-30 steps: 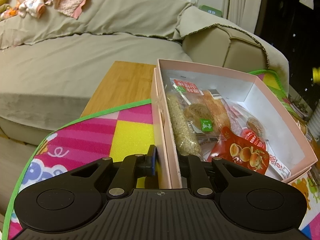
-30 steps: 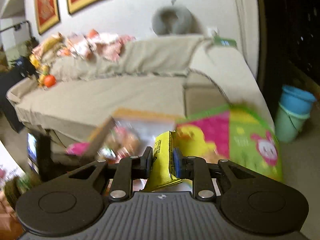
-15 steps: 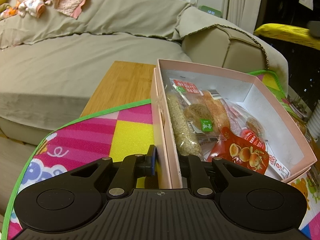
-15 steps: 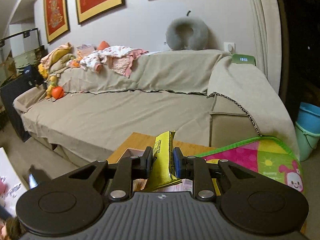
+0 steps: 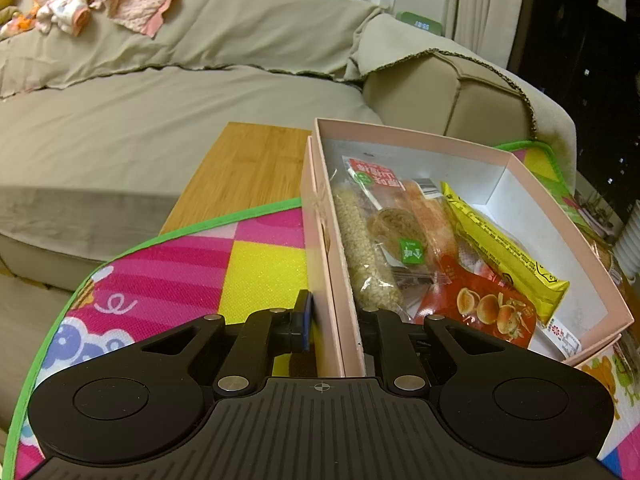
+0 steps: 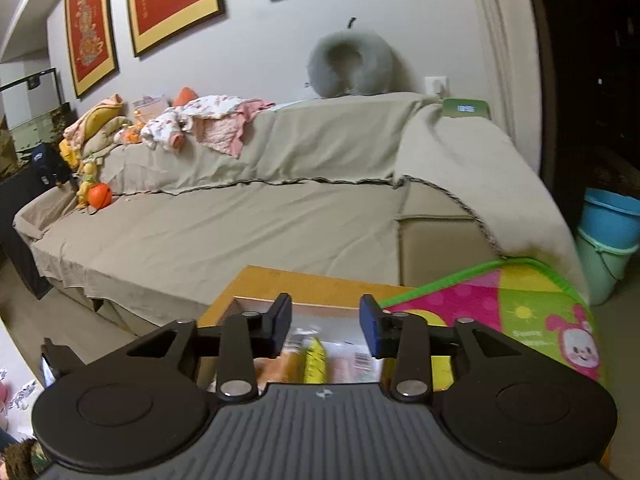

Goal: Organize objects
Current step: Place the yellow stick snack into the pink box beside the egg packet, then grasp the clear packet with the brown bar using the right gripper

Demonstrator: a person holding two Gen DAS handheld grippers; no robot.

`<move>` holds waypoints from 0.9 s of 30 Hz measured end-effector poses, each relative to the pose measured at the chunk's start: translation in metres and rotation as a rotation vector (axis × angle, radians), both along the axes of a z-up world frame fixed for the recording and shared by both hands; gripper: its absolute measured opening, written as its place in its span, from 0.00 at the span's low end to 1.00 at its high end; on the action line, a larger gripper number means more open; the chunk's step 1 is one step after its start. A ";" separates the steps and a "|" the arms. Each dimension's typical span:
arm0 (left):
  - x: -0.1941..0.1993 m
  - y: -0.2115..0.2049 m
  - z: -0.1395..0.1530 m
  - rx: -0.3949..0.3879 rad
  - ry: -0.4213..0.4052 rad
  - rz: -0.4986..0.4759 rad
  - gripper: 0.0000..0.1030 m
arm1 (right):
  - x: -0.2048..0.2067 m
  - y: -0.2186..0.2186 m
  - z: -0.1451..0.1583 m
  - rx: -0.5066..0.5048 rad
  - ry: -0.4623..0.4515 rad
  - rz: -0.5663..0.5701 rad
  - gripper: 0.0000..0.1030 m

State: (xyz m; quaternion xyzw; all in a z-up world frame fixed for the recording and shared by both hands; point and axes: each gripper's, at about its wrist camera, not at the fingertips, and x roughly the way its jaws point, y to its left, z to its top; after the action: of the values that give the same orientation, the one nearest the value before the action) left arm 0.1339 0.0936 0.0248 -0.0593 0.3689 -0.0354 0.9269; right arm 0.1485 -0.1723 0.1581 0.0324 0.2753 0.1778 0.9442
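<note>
The box (image 5: 560, 236) sits on the tabletop (image 5: 248, 168), partly over the play mat (image 5: 224, 264), with the sofa (image 5: 180, 120) behind. In the box, the snack packets (image 5: 384, 240) lie along its left side and the long packet (image 5: 500, 248) right of them. The left gripper (image 5: 334, 320) straddles the box's near left wall. The right gripper (image 6: 325, 326) hangs above the box.

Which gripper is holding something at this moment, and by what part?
The left gripper clamps the pink box by its near side wall. The right gripper is open, holding nothing.
</note>
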 end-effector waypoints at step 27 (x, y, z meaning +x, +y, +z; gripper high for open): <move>-0.016 -0.007 0.019 0.048 -0.038 0.014 0.13 | -0.042 -0.107 -0.129 -0.085 0.302 -0.282 0.62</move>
State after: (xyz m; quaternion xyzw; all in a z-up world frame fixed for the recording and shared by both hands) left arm 0.1178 0.0862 0.0434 -0.0387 0.3514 -0.0212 0.9352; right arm 0.1063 -0.2790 0.0288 0.0569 0.4139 0.0252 0.9082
